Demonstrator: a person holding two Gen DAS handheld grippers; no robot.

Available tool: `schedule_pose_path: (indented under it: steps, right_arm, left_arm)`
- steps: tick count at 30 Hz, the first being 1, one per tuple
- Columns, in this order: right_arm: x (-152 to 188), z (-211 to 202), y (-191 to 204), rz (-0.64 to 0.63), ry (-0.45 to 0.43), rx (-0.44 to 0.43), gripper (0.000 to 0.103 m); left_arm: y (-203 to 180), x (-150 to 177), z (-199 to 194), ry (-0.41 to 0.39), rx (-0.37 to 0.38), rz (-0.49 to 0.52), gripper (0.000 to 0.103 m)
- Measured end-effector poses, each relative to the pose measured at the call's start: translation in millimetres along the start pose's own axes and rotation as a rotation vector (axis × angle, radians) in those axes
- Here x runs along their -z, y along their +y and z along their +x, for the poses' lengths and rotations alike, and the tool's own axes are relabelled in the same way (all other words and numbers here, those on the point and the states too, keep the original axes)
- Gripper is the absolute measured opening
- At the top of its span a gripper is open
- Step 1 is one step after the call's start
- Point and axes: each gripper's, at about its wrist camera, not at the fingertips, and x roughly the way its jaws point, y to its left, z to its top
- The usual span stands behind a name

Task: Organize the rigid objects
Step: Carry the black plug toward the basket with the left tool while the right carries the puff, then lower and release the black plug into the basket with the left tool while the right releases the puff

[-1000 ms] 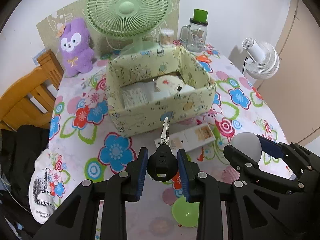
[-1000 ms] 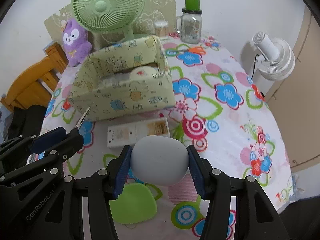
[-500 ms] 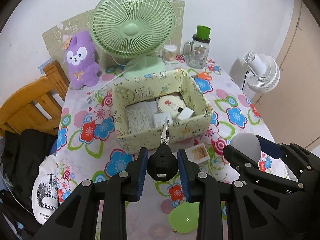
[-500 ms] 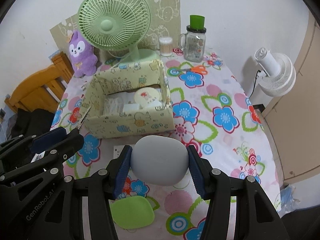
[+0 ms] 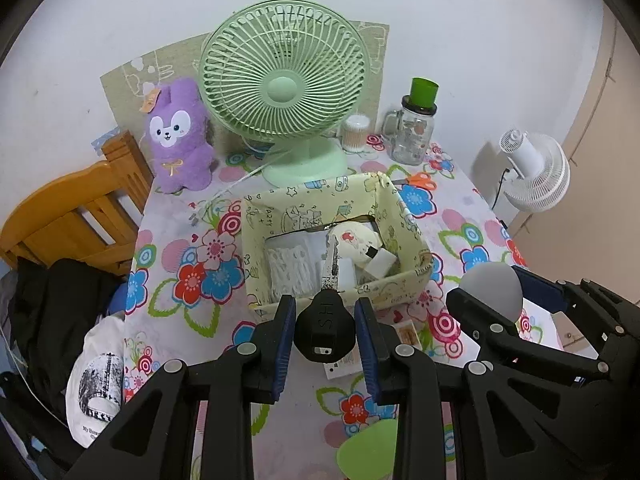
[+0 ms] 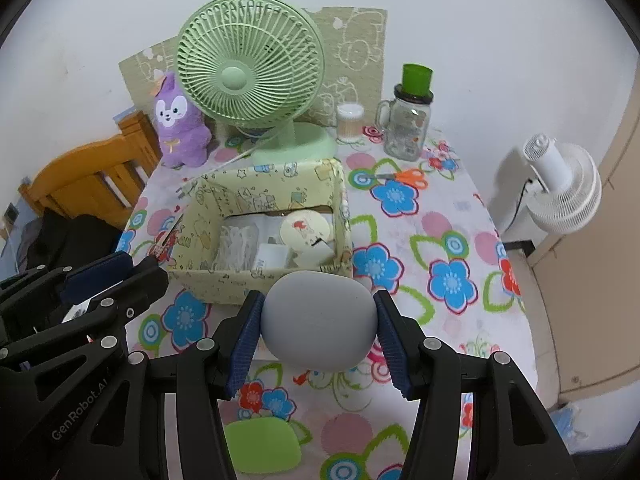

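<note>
My left gripper is shut on a key with a black head; its metal blade points up over the near wall of the yellow patterned box. My right gripper is shut on a grey rounded oval object, held above the table just in front of the same box. The box holds white packets and a round cream tin. In the left wrist view the right gripper and its grey object show at the right.
A green desk fan, a purple plush, a cotton-swab jar and a glass mug with green lid line the back. Orange scissors lie right of the box. A green lid and white card lie near. A wooden chair stands left.
Both grippers have risen with their objects still held, so the table and box look smaller and lower, and the inside of the box has come into view.
</note>
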Motion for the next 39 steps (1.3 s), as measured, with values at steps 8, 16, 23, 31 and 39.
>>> schedule_pose_path:
  steps: [8, 16, 23, 31, 39]
  right_arm:
    - [-18, 10, 1, -0.048, 0.008, -0.031, 0.058]
    - [-34, 23, -3, -0.072, 0.016, -0.062, 0.058]
    - [-52, 36, -6, -0.086, 0.018, -0.083, 0.058]
    - [-72, 54, -8, -0.087, 0.023, -0.107, 0.058]
    - [-86, 79, -4, -0.089, 0.037, -0.118, 0.058]
  left_arm:
    - [5, -10, 5, -0.008, -0.016, -0.04, 0.03]
    - [7, -22, 17, -0.007, -0.037, -0.066, 0.03]
    - [10, -35, 32, -0.003, -0.052, -0.094, 0.03]
    - [16, -45, 51, 0.016, -0.066, -0.114, 0.03]
    - [23, -47, 72, 0.046, -0.078, -0.13, 0.03]
